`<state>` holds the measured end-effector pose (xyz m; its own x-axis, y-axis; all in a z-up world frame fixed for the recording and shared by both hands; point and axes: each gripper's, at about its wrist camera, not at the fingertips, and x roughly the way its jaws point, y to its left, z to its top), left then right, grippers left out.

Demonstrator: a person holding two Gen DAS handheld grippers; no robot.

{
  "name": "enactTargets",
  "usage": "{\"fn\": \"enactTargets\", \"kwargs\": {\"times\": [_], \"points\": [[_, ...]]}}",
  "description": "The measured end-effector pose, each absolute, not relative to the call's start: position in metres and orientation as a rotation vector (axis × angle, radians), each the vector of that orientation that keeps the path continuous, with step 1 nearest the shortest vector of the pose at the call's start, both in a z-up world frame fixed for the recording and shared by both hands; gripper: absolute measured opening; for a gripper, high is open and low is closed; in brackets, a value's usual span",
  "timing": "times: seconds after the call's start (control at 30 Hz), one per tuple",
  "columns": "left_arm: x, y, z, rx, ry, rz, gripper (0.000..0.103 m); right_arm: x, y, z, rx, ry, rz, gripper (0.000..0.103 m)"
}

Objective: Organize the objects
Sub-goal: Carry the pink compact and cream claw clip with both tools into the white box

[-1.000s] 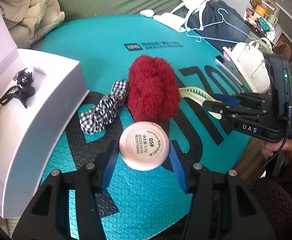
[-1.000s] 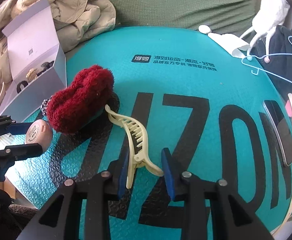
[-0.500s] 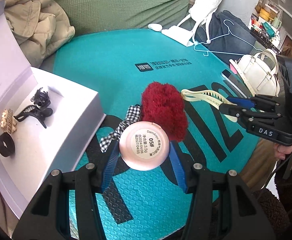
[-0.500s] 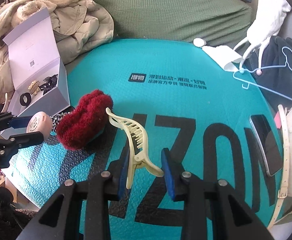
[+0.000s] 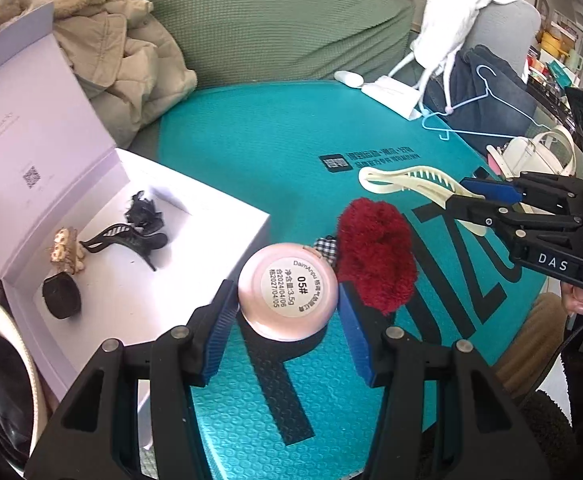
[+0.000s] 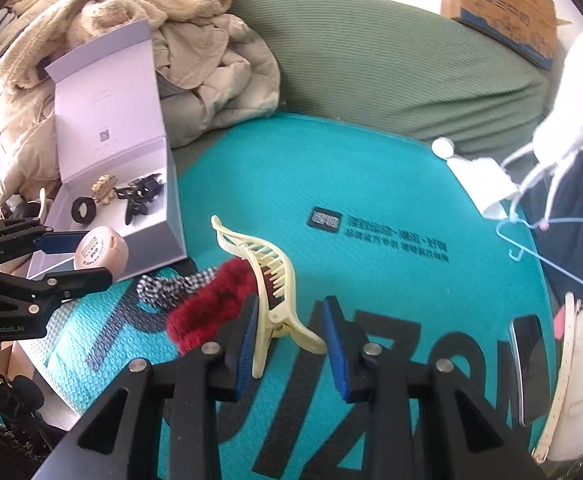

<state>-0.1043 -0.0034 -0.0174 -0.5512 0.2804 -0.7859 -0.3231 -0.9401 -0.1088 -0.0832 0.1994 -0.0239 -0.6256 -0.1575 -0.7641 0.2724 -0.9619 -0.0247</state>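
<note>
the left gripper (image 5: 287,312) has its jaws pinching a round pink compact (image 5: 287,290), label side facing the camera, held in the air just right of the open white box (image 5: 195,216) that fills the left of the frame. the right gripper (image 6: 291,340) has its jaws clamped on the handle end of a cream hair claw (image 6: 267,276), also in the air above the teal mat (image 6: 371,184). the box lies to the upper left in the right wrist view, so the left gripper is plainly the nearer one and should likely drop first. the claw's long axis runs away from the jaws, its curved tip pointing to the upper left of that frame, roughly toward the box. the red fluffy scrunchie (image 5: 375,256) and checked scrunchie (image 6: 175,288) lie on the mat.
</note>
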Motion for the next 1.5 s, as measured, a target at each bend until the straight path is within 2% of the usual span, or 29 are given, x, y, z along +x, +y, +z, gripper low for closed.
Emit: {"fn": "enactTargets", "kwargs": {"times": [0.33,0.77,1.5], "points": [[-0.101,-0.051,-0.018,-1.322,0.028,2.616,0.050,-0.098,0.145,-0.017,1.135,0.232,-2.500,0.032],[-0.095,-0.096,-0.019,-1.364,0.070,2.724,0.050,-0.097,0.072,-0.013,1.056,0.294,-2.338,0.032],[-0.159,-0.143,-0.009,-1.343,0.136,2.830,0.050,-0.156,0.028,0.000,1.011,0.336,-2.291,0.032]]}}
